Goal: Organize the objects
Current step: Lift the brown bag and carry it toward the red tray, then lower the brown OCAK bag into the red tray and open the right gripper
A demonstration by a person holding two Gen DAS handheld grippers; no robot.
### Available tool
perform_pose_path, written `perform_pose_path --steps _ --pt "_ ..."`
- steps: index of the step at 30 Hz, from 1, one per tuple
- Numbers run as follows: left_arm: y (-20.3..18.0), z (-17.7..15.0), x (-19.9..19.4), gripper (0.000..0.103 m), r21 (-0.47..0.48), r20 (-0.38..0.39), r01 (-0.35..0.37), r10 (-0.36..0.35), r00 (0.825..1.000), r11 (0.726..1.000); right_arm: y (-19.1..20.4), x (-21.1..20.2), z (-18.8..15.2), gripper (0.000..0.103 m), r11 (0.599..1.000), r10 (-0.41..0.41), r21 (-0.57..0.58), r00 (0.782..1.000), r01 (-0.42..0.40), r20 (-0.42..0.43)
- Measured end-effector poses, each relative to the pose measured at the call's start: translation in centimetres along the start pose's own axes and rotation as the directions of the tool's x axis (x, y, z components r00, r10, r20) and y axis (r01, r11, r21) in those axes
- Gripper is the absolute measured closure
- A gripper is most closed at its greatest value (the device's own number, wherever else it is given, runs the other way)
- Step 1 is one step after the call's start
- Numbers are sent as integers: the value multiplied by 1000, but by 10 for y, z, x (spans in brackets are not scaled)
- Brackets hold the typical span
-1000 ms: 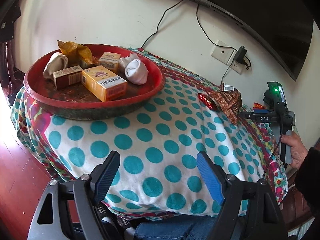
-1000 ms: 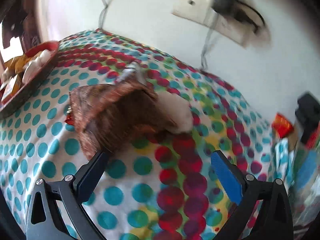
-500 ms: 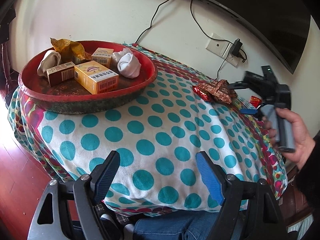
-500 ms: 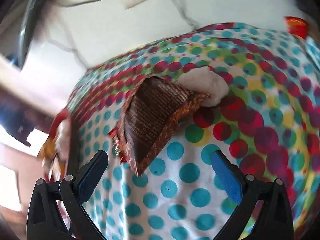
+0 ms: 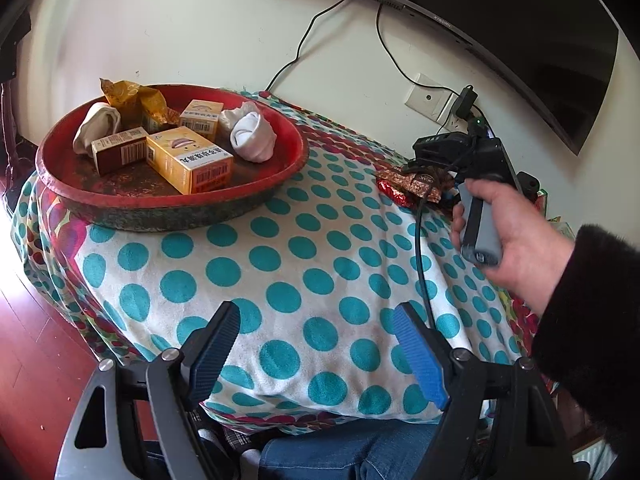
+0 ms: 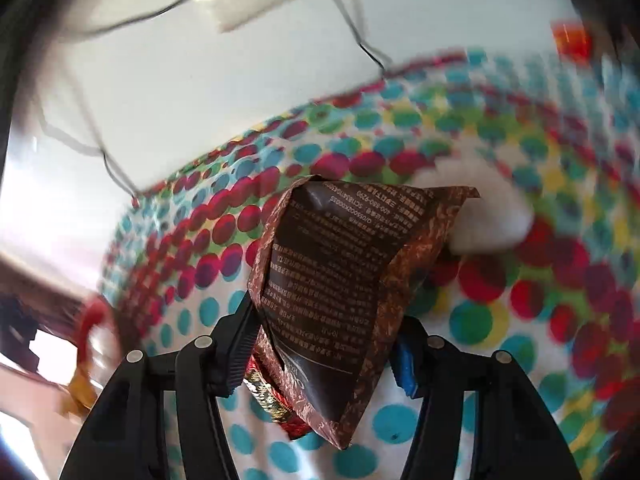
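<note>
The right gripper (image 6: pixel 326 342) is closing in on the brown packet (image 6: pixel 340 280). Its fingers (image 6: pixel 240 344) are narrowing around it.

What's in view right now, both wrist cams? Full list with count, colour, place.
tray: 1, red, far-left on the table
boxes: 3, yellow and brown, in the tray
white socks: 2 rolled, in the tray
gold wrapper: 1, back of the tray
brown packet: 1, between the right gripper's jaws
red wrapper: 1, under the packet
white bundle: 1, behind the packet
polka-dot cloth: 1, teal and red dots, covers the table
wall socket: 1, white, with plug
screen: 1, black, on the wall
left gripper: open, empty
right gripper: jaws just closing, pads on the packet
right hand: on the handle
</note>
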State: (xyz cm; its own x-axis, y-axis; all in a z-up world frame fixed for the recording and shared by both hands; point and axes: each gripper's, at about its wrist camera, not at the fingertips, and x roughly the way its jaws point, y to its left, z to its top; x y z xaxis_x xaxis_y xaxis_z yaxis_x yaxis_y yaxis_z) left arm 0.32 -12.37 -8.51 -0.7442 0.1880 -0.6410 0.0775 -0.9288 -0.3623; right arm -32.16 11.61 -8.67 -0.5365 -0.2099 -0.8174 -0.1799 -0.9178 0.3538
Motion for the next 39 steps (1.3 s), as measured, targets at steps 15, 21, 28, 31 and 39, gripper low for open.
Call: perform_pose_path --steps 15,21,28,31,39 --pt "9 9 -15 22 29 60 -134 132 989 991 39 -59 -3 51 966 -38 -244 980 86 196" --pt "26 17 -22 22 24 79 -235 232 969 972 76 -74 -17 51 937 -1 -343 978 74 208" --pt "41 22 -29 22 -16 92 -259 259 961 966 140 -77 -53 51 879 89 -476 983 0 163" --pt "45 24 -31 22 -30 92 -259 260 961 966 170 -69 -73 50 840 127 -541 985 -45 114" --pt "56 25 -32 22 -60 86 -262 266 960 963 221 -43 -129 50 757 202 -629 979 -174 -27"
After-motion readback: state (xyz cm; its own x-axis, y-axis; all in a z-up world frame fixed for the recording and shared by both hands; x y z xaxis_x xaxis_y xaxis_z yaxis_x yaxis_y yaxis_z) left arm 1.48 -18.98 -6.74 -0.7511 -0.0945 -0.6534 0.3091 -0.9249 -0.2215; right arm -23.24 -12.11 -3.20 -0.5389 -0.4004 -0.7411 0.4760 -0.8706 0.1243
